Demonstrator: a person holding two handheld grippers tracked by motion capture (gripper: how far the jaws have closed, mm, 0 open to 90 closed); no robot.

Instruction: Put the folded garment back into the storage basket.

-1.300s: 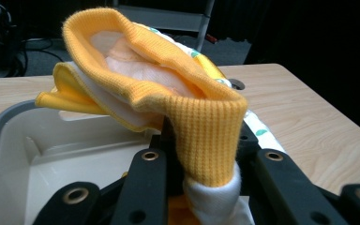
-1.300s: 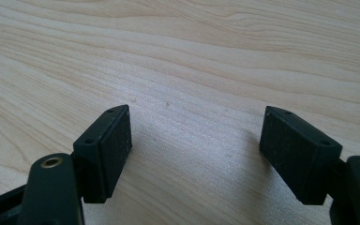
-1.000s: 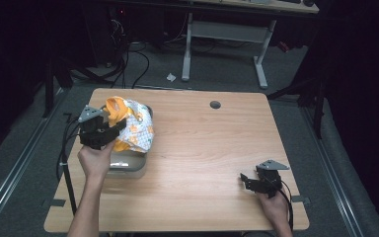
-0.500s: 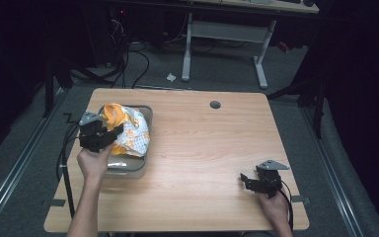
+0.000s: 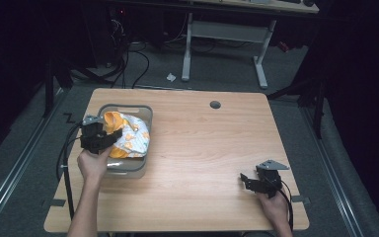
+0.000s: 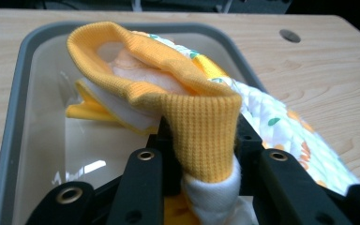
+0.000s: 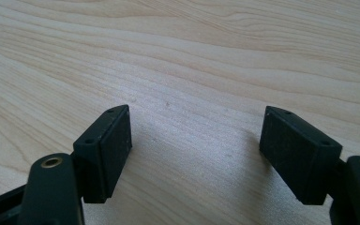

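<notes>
Left gripper view — garment point(image 6: 201, 122) pinched inside left gripper point(image 6: 199, 154).

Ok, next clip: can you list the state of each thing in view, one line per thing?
Left gripper: jaws shut on the garment's yellow ribbed cuff.
Right gripper: jaws open, holding nothing, low over bare table.
Garment: bunched, partly inside the bin, draped over its right rim.
Grey bin: upright on the table.
Table: wooden, bare apart from the bin.
</notes>
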